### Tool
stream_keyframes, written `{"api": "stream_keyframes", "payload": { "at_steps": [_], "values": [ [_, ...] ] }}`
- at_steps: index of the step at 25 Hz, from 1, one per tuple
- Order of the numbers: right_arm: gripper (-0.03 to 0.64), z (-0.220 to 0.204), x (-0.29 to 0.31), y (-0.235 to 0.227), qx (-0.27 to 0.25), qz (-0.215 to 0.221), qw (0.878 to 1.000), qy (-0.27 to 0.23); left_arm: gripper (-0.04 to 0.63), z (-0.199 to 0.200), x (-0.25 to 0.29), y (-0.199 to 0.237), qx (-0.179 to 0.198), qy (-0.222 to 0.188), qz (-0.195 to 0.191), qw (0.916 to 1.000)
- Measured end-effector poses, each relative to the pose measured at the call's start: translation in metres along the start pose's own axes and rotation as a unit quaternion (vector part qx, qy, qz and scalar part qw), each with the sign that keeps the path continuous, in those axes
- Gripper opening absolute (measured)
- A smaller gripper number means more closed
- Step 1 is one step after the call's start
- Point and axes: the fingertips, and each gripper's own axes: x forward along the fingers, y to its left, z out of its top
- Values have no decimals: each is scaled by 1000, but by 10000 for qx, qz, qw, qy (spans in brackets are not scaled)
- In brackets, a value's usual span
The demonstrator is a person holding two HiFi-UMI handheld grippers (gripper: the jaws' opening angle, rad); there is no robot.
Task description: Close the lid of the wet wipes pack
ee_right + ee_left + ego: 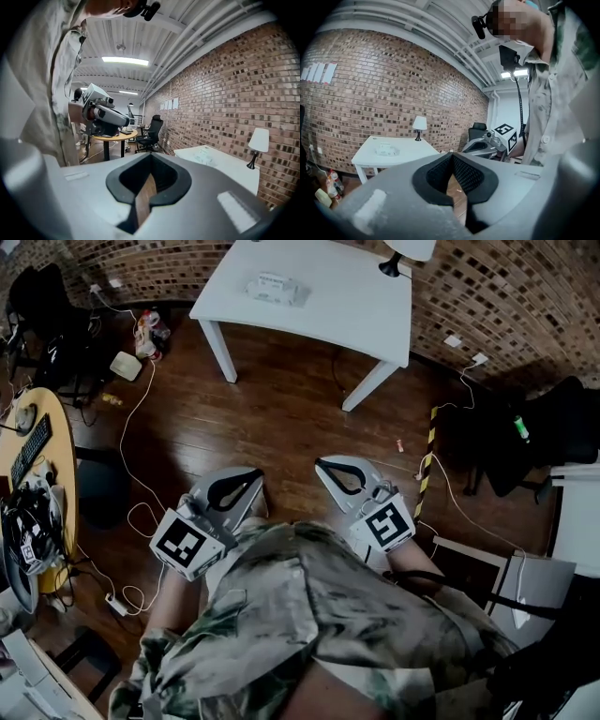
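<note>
The left gripper had its fingers shut together on nothing; at 12 o'clock, well apart, the wet wipes pack lay on the white bench; the right gripper was likewise closed and empty. The pack was probably soft, light and apt to slide, so pressing on its stiffer lid seemed best

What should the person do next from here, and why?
Probably step toward the white table: the wet wipes pack lies on it, far from the left tool and right tool, both shut and empty.
</note>
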Motion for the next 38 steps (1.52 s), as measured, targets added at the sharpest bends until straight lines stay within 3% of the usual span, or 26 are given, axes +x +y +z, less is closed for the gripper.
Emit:
{"api": "stream_keyframes", "payload": {
  "at_steps": [9, 15, 24, 38],
  "values": [
    [5, 34, 100, -74, -195, -357, 9992, -14, 0, 25, -3, 114, 257, 74, -207, 9994],
    [5, 49, 150, -108, -254, -385, 9989, -81, 0, 32, -9, 161, 368, 138, -257, 9989],
    [5, 37, 221, -182, -462, -68, 9989, 49, 0, 39, 11, 218, 44, 18, 210, 9998],
    [5, -9, 336, -327, -644, 501, 9966, 145, 0, 79, 92, 309, -23, 205, 938, 9954]
  ]
}}
